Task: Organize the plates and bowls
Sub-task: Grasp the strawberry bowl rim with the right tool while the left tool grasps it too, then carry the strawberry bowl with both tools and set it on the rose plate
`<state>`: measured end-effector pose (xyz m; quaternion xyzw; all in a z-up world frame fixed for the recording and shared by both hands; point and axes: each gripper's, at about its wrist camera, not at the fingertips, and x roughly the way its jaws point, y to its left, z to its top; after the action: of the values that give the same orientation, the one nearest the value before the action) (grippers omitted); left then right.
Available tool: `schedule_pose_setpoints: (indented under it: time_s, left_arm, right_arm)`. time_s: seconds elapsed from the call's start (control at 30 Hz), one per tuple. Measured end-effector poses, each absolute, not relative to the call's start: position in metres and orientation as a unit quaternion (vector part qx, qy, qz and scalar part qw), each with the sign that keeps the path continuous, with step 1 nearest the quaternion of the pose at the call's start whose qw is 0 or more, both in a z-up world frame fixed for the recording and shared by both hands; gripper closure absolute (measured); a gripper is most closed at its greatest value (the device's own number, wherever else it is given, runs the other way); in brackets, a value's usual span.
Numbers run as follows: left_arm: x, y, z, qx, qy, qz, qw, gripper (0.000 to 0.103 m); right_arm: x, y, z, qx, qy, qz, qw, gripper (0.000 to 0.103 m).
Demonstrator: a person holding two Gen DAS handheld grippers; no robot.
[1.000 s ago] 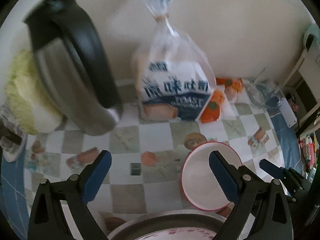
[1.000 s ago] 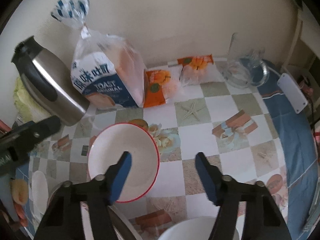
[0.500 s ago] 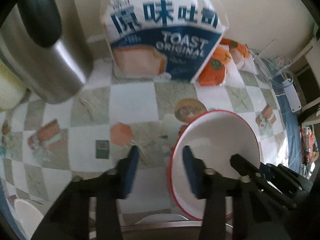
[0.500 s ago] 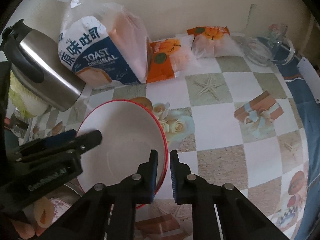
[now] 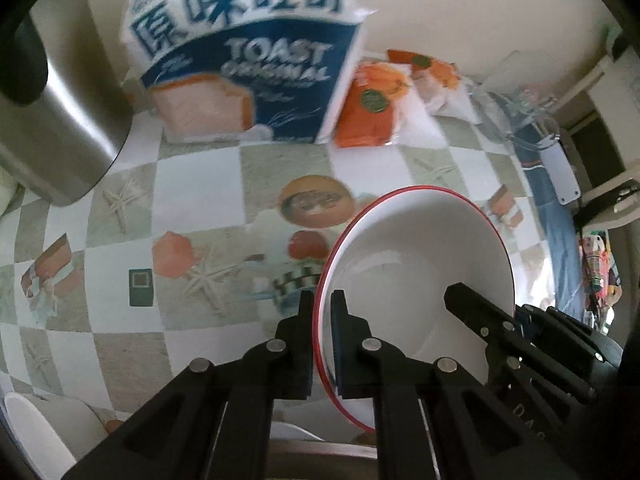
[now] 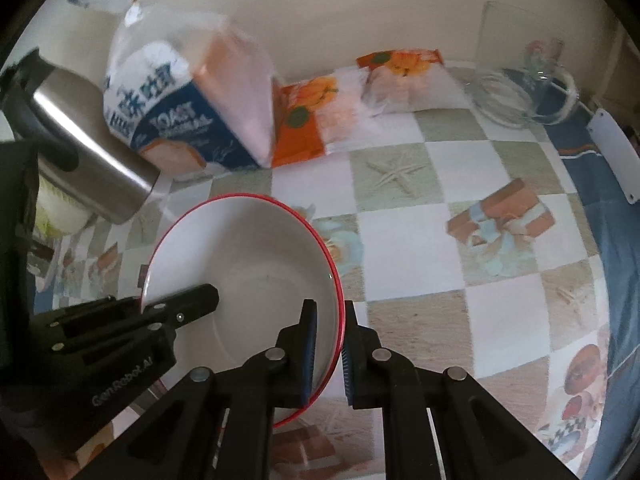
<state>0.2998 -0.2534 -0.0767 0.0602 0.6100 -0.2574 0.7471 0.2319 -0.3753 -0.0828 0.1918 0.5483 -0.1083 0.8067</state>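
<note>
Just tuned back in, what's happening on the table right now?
Both tongs have just closed on the same red-rimmed white bowl. The left tongs pinch its rim on one side and the right tongs pinch the opposite side, each with one finger inside the bowl and one outside. The bowl sits over the checked tablecloth, in front of the toast bag and steel kettle. More white dishes show at the near edge.

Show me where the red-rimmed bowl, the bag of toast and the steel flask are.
red-rimmed bowl (image 5: 420, 248): left wrist view, on its white inside.
bag of toast (image 5: 276, 64): left wrist view, on the blue label.
steel flask (image 6: 92, 160): right wrist view, on its shiny side.
</note>
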Motion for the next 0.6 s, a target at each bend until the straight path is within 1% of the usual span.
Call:
schedule_pose_setpoints:
  time_s: [0.13,0.27,0.43,0.6]
  left_arm:
    - [0.297,-0.253,-0.052,0.053,0.597,-0.256,0.759,0.095]
    - [0.288,-0.241,-0.035,0.043,0.6,-0.249,0.759,0.095]
    - [0.271,-0.215,-0.017,0.037,0.594,-0.237,0.768,0.095]
    - [0.247,-0.18,-0.005,0.003,0.591,-0.223,0.775,0.095]
  right_arm:
    - [0.226,-0.377,-0.06,0.184,0.536,-0.113,0.816,0.091]
    - [0.219,-0.367,-0.037,0.166,0.529,-0.111,0.825,0.091]
    - [0.202,-0.346,-0.017,0.157,0.525,-0.098,0.831,0.091]
    - [0.184,-0.319,-0.006,0.148,0.523,-0.085,0.835,0.091]
